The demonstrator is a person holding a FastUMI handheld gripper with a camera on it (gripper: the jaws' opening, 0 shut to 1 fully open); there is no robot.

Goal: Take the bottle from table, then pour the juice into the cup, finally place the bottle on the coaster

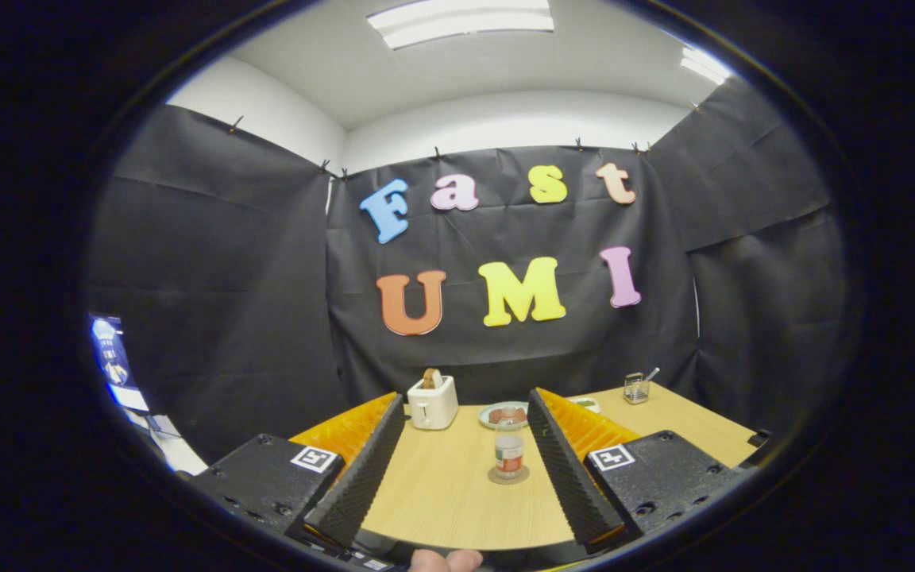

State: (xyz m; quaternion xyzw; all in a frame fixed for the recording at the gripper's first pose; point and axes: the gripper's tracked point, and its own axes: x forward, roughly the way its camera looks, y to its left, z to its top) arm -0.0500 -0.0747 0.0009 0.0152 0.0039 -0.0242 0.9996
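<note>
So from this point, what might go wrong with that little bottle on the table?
The claw is open and the bottle stands between its fingers, nearer the right one, so an off-centre close might tip it. It already stands on a coaster, which may shift when the bottle is lifted. The plate and toaster just beyond could be bumped if the claw pushes too far forward.

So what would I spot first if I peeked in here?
Probably the little bottle standing on a round coaster on the wooden table, between the open gripper's two fingers. Beyond it sit a white toaster with toast and a plate.
</note>
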